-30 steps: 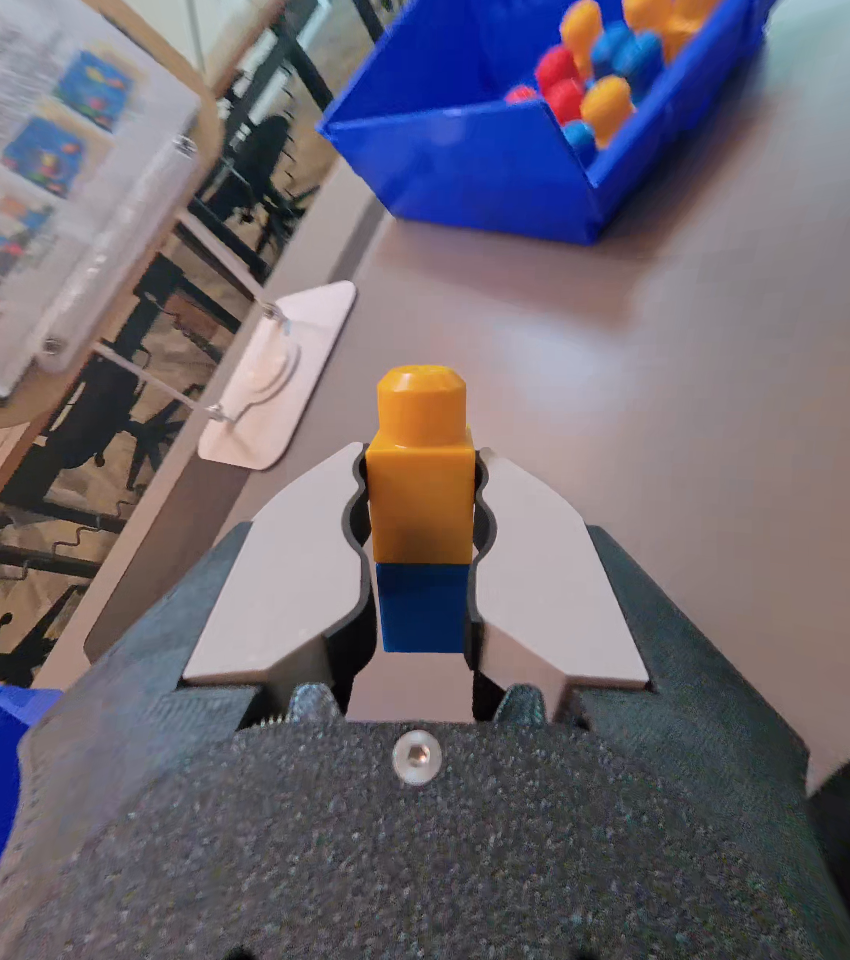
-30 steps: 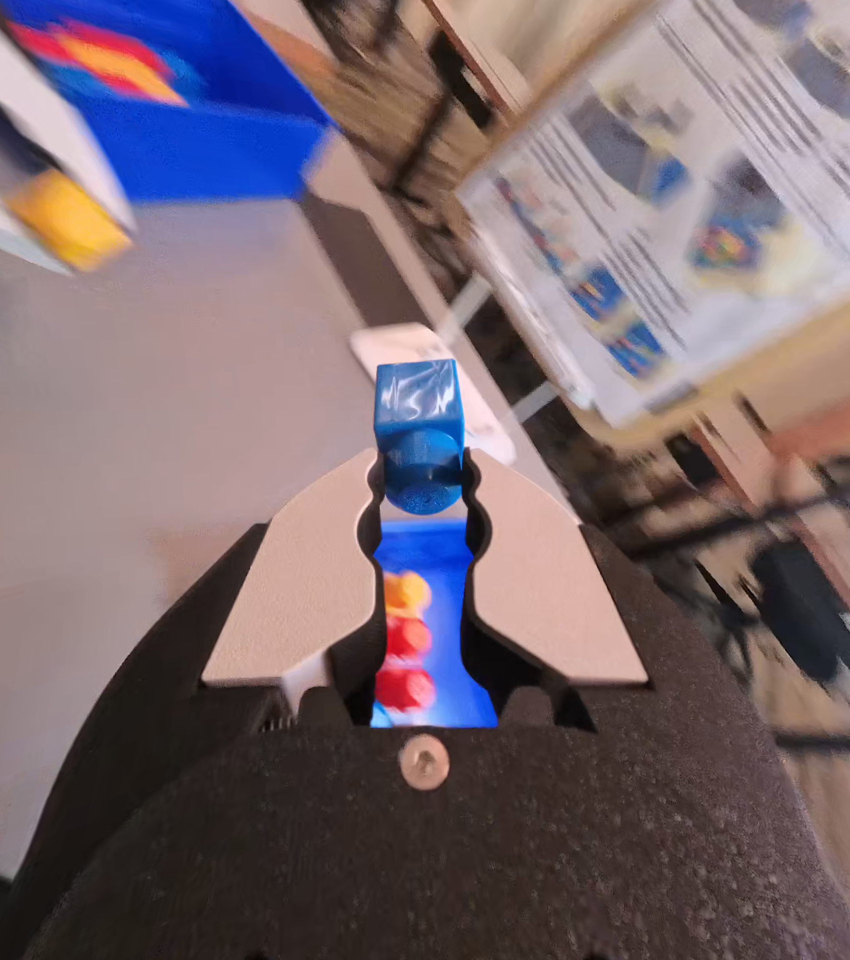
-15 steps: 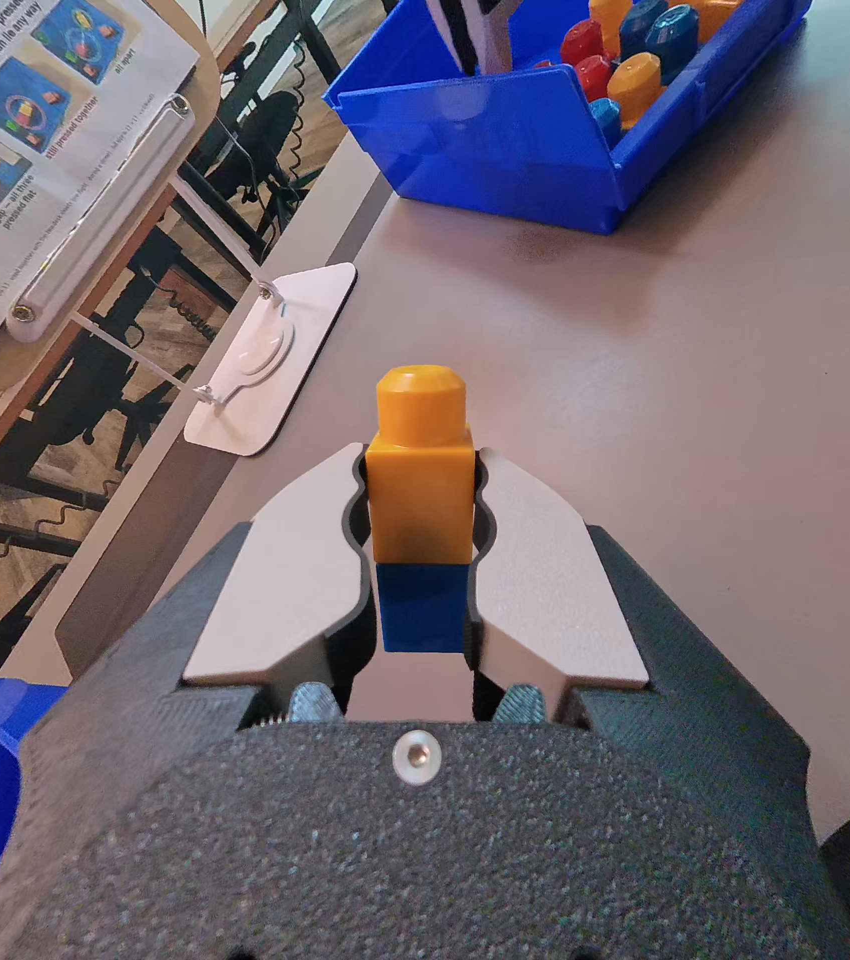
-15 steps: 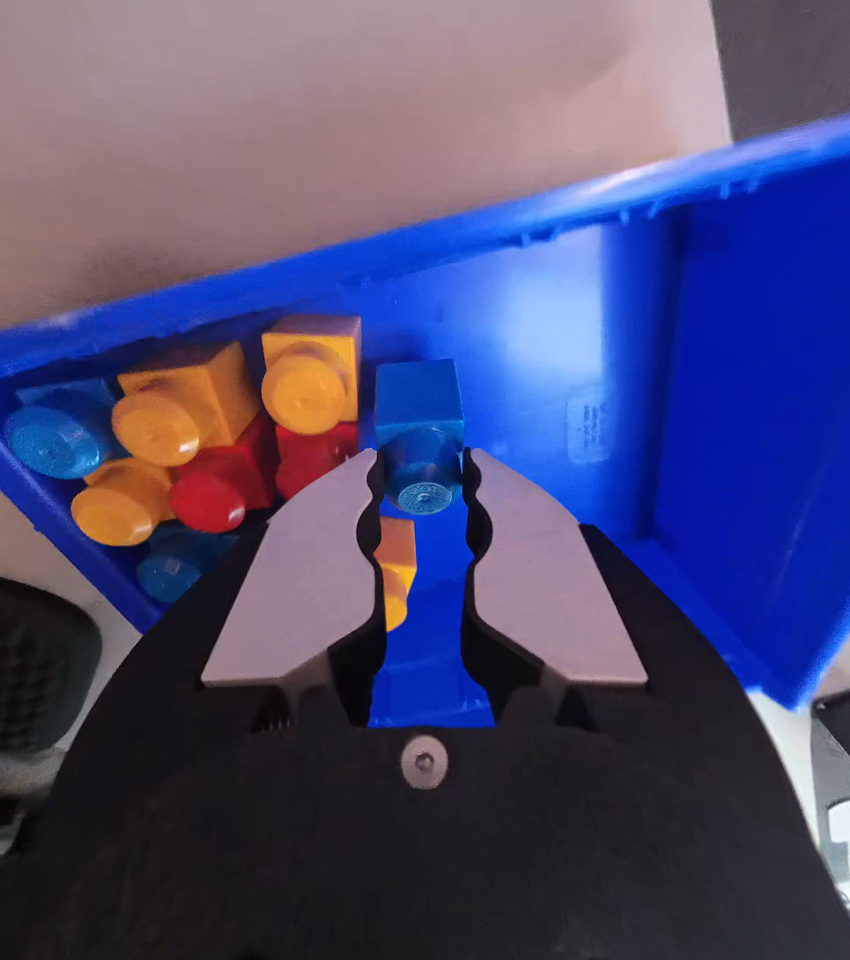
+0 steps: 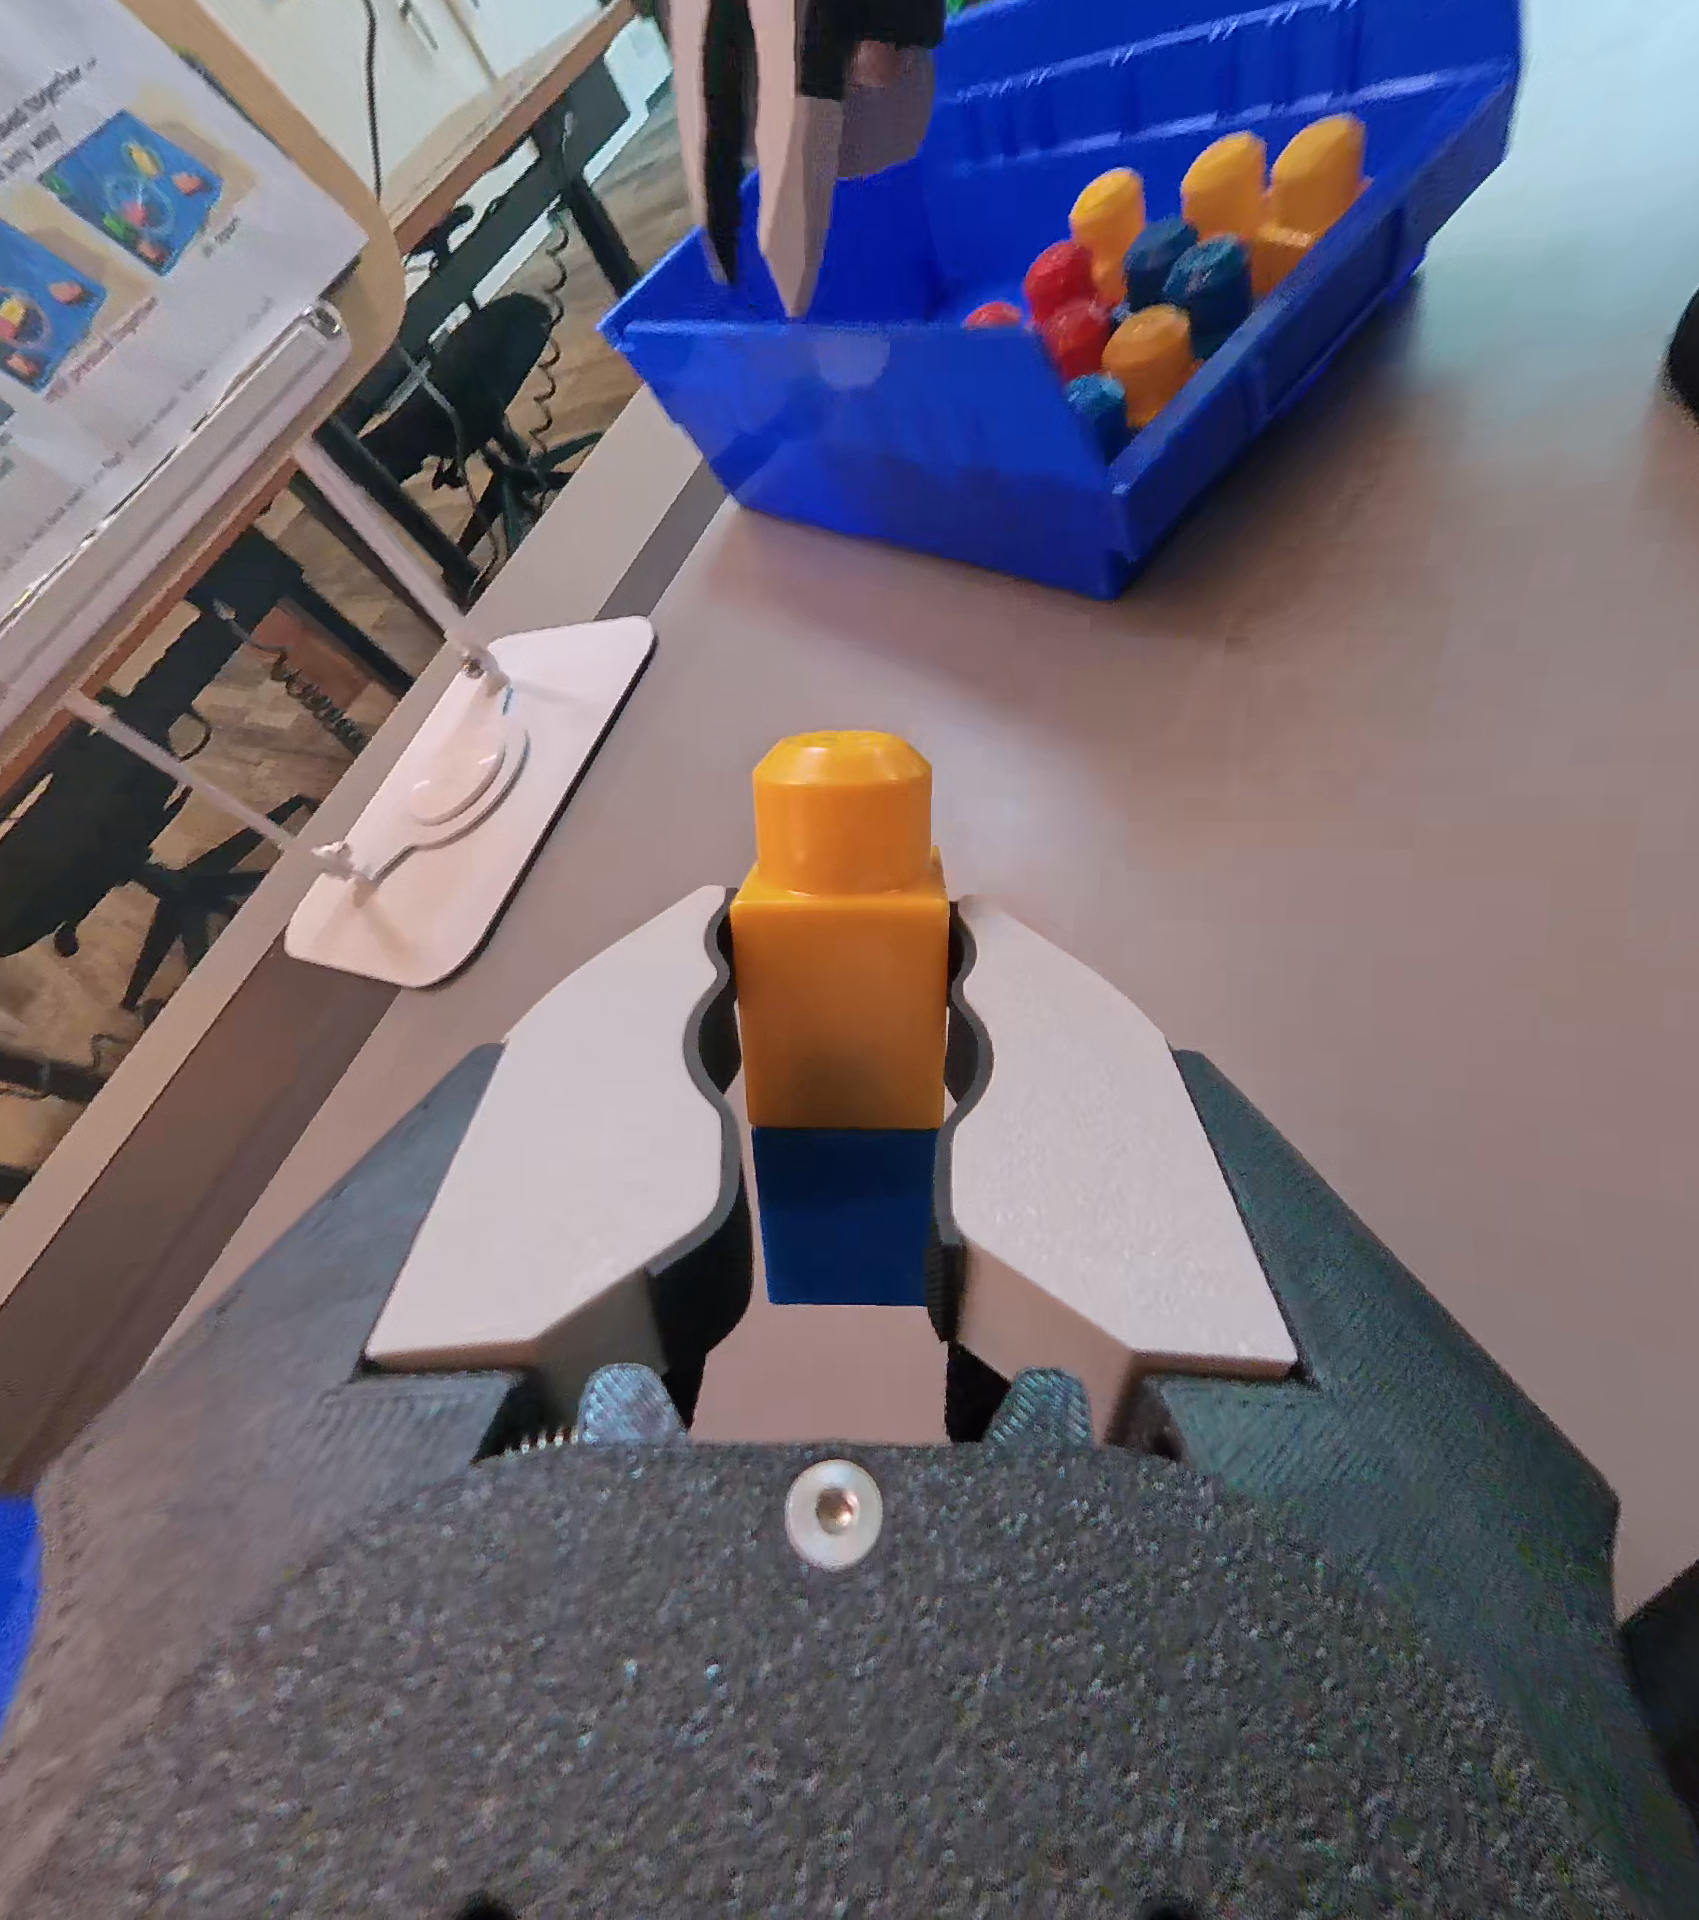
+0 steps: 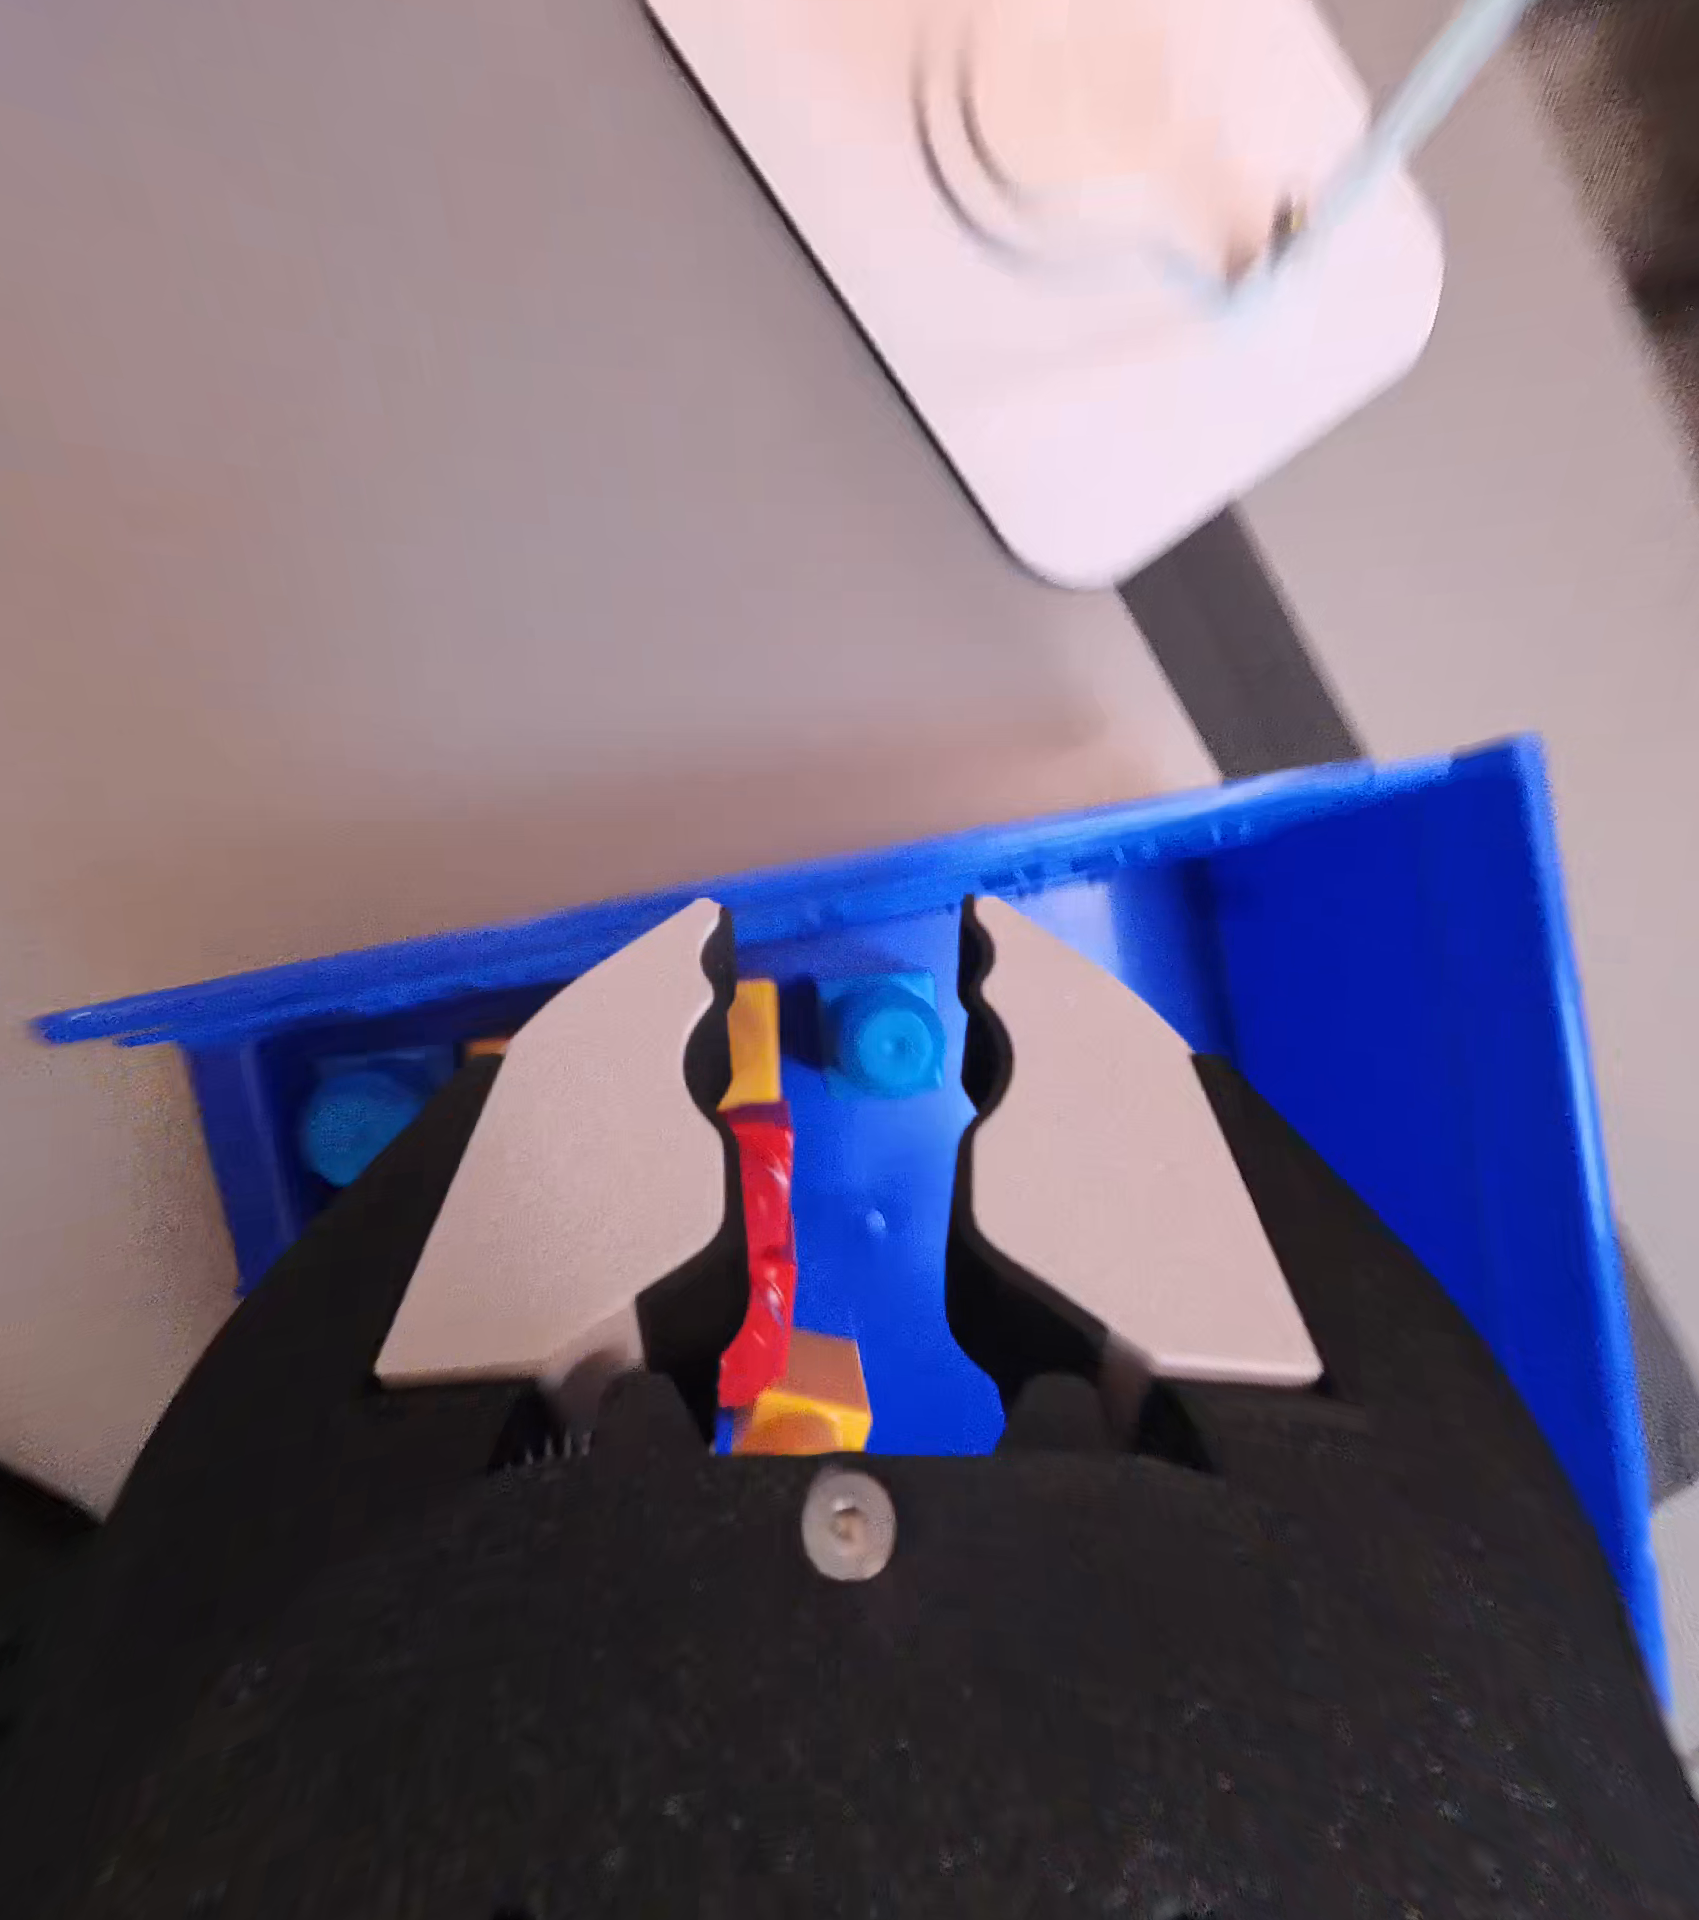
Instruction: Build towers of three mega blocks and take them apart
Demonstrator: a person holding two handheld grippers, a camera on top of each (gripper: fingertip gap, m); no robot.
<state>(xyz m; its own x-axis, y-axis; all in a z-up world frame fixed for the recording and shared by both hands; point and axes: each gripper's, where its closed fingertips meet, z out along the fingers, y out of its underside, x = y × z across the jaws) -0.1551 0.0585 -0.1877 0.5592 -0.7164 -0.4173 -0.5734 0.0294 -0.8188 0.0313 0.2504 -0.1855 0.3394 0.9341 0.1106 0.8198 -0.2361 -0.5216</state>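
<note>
Blue bin [image 5: 928,457], at 1 o'clock, holds loose orange, red and blue blocks [image 5: 1151,296]. Right gripper [image 6: 840,909] above it now gapes empty; its blue block [image 6: 881,1034] dropped inside. Left gripper [image 5: 840,914] clamps the orange-on-blue stack [image 5: 840,1023].

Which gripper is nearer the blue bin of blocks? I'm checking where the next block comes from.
Right. The right gripper hangs open directly over the blue bin, fingers inside its rim. The left gripper is back across the table from it, holding an orange-and-blue stack.

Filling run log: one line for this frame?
left gripper: shut on orange-blue stack | right gripper: open, empty, over blue bin
</note>
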